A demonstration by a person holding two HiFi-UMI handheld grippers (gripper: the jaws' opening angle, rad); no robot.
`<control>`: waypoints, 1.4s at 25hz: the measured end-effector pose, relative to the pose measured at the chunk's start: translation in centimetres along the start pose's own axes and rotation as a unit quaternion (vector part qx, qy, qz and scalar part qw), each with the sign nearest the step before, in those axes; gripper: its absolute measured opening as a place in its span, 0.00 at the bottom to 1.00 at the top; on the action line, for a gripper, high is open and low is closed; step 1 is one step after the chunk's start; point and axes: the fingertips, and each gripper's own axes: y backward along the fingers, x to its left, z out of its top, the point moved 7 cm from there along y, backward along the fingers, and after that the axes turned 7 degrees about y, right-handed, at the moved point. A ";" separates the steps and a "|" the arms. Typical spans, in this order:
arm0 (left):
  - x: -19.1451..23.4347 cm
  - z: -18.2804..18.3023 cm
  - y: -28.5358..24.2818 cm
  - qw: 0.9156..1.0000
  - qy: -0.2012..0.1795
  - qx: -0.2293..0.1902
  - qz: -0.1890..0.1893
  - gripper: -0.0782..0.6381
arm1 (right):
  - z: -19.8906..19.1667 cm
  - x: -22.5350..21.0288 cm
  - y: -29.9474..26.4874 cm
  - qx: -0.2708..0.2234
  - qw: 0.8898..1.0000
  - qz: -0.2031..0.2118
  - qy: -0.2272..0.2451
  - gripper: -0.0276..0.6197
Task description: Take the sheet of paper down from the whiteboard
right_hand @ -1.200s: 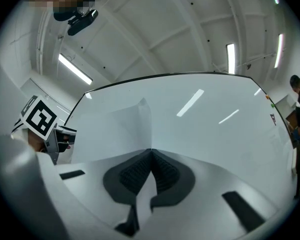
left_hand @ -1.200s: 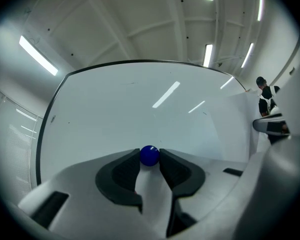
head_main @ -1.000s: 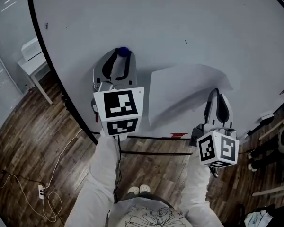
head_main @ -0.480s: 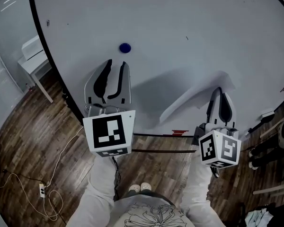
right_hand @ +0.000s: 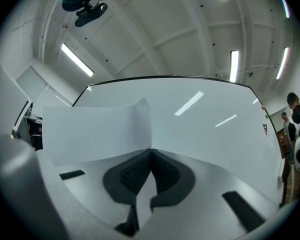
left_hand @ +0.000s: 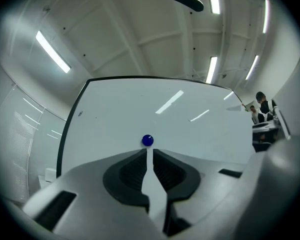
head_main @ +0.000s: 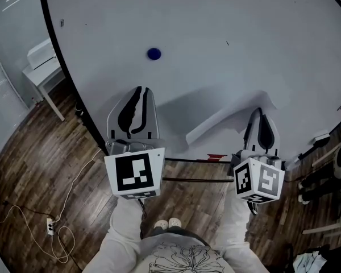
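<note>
My right gripper (right_hand: 151, 151) is clamped tight on one edge of the sheet of paper (right_hand: 90, 129), which curls away from the whiteboard (head_main: 216, 21). My left gripper (left_hand: 149, 153) is closing on nothing, a thin gap remaining, just below the blue magnet (left_hand: 147, 140) on the board.

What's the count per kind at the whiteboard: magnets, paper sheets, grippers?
blue magnet: 1
sheet of paper: 1
grippers: 2 (left gripper, jaws closing with nothing between them; right gripper, shut on the sheet of paper)
Total: 4
</note>
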 end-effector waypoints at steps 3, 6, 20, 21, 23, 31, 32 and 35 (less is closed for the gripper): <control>-0.4 -0.2 0.5 1.000 0.002 0.004 -0.002 0.15 | -0.1 0.1 0.3 0.005 1.000 0.002 -0.001 0.05; -0.6 -0.6 0.6 1.000 0.003 0.007 -0.005 0.15 | -0.3 0.2 0.4 0.008 1.000 0.003 -0.004 0.05; -1.2 -1.2 0.8 1.000 0.006 0.016 -0.015 0.15 | -0.7 0.8 0.1 0.017 1.000 0.009 -0.013 0.05; -1.3 -1.2 0.8 1.000 0.006 0.016 -0.015 0.15 | -0.8 0.9 0.1 0.018 1.000 0.010 -0.013 0.05; -1.3 -1.3 0.8 1.000 0.006 0.016 -0.015 0.15 | -0.8 0.9 0.1 0.019 1.000 0.011 -0.012 0.05; -1.4 -1.5 0.7 1.000 0.007 0.019 -0.016 0.15 | -1.1 0.9 0.1 0.023 1.000 0.013 -0.011 0.05; -1.4 -1.5 0.7 1.000 0.008 0.019 -0.016 0.15 | -1.0 0.8 0.1 0.023 1.000 0.012 -0.011 0.05; -1.5 -1.4 0.6 1.000 0.007 0.018 -0.018 0.15 | -1.0 0.6 0.1 0.024 1.000 0.011 -0.011 0.05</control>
